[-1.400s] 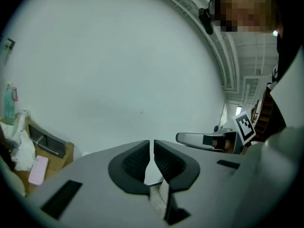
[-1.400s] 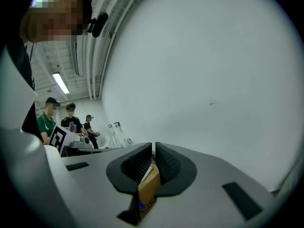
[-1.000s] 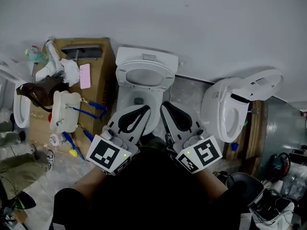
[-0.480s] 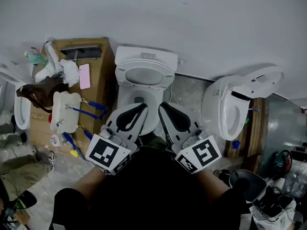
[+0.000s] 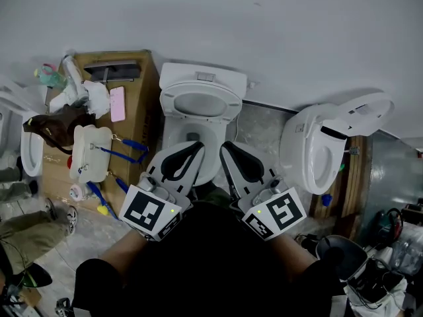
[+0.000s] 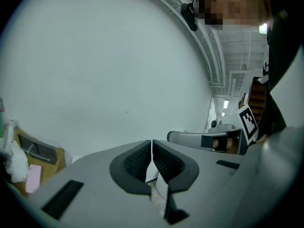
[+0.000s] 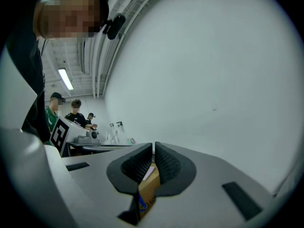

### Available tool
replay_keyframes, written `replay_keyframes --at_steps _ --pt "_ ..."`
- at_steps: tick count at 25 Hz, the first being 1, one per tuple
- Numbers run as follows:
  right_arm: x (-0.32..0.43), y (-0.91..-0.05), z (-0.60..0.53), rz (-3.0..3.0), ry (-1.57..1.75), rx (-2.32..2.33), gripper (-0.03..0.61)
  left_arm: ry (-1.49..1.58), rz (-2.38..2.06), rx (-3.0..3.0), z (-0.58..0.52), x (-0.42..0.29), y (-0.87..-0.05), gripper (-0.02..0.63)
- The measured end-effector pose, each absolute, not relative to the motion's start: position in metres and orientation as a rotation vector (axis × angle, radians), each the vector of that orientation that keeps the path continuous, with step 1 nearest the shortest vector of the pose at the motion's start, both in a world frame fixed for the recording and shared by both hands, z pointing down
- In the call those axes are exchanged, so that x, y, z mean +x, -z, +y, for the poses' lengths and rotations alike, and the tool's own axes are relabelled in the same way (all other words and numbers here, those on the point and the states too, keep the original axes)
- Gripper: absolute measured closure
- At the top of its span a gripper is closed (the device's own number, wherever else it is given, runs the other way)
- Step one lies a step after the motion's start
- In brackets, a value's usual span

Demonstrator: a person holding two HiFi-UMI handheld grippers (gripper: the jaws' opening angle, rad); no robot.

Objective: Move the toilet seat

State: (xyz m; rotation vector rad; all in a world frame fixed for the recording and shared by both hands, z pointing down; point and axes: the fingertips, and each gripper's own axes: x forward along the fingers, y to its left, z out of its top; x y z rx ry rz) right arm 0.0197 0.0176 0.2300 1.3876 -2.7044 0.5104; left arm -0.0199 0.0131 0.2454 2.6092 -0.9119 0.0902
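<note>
A white toilet (image 5: 192, 134) stands against the grey wall, its tank (image 5: 202, 81) at the back. The oval seat ring (image 5: 200, 104) shows just in front of the tank; whether it lies flat or stands raised I cannot tell. Both grippers hover side by side above the bowl's front edge. My left gripper (image 5: 197, 150) is shut with nothing between its pads, as the left gripper view shows (image 6: 151, 144). My right gripper (image 5: 226, 148) is shut and empty too (image 7: 153, 147). Neither touches the seat.
Left of the toilet is a cardboard box (image 5: 135, 121) carrying a pink phone (image 5: 117, 104), a white fitting (image 5: 89, 152) and blue tools. A second toilet (image 5: 316, 152) with its lid (image 5: 360, 114) up stands at the right. A black bin (image 5: 334, 253) sits lower right.
</note>
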Motion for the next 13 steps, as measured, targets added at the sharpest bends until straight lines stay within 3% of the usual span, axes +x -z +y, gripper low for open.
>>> replay_keyframes --at_steps 13 --pt "0.039 -0.234 0.010 -2.709 -0.546 1.402 0.535 -0.097 -0.935 2.616 0.003 -0.004 -0.245 0.589"
